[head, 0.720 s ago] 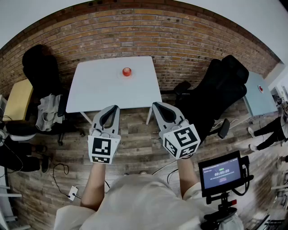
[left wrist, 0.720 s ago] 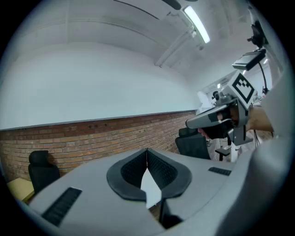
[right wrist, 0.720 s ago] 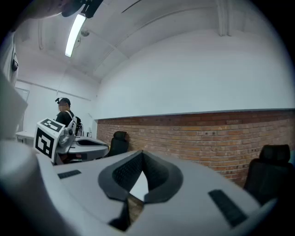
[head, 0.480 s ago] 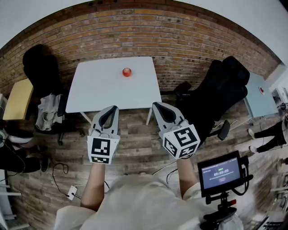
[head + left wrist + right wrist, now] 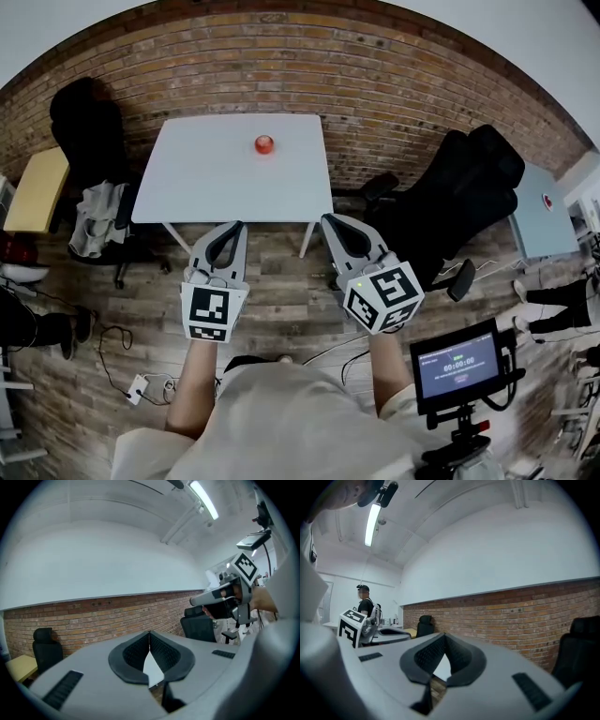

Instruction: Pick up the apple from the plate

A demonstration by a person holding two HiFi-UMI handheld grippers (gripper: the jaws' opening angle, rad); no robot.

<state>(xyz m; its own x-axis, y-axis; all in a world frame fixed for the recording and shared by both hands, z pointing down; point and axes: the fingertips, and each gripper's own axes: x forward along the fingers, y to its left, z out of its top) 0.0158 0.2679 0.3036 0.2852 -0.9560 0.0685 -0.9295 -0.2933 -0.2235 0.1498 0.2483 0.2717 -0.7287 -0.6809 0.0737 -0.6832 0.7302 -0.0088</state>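
Note:
A small red apple (image 5: pixel 264 143) sits toward the far side of a white table (image 5: pixel 206 183); I cannot make out a plate under it against the white top. My left gripper (image 5: pixel 239 226) and right gripper (image 5: pixel 328 220) hang side by side over the wooden floor, short of the table's near edge and well away from the apple. Both point level toward the brick wall. The left gripper (image 5: pixel 149 633) has its jaws shut with nothing between the pads. So does the right gripper (image 5: pixel 444 635). Neither gripper view shows the apple.
Black office chairs stand left (image 5: pixel 86 122) and right (image 5: pixel 473 183) of the table. A yellow side table (image 5: pixel 37 187) is at far left, a pale blue one (image 5: pixel 544 208) at far right. A monitor on a stand (image 5: pixel 459 361) is near my right elbow. Cables (image 5: pixel 141 382) lie on the floor.
The whole view has shifted slightly and the table sits a little higher in the picture. Both grippers stay shut and side by side.

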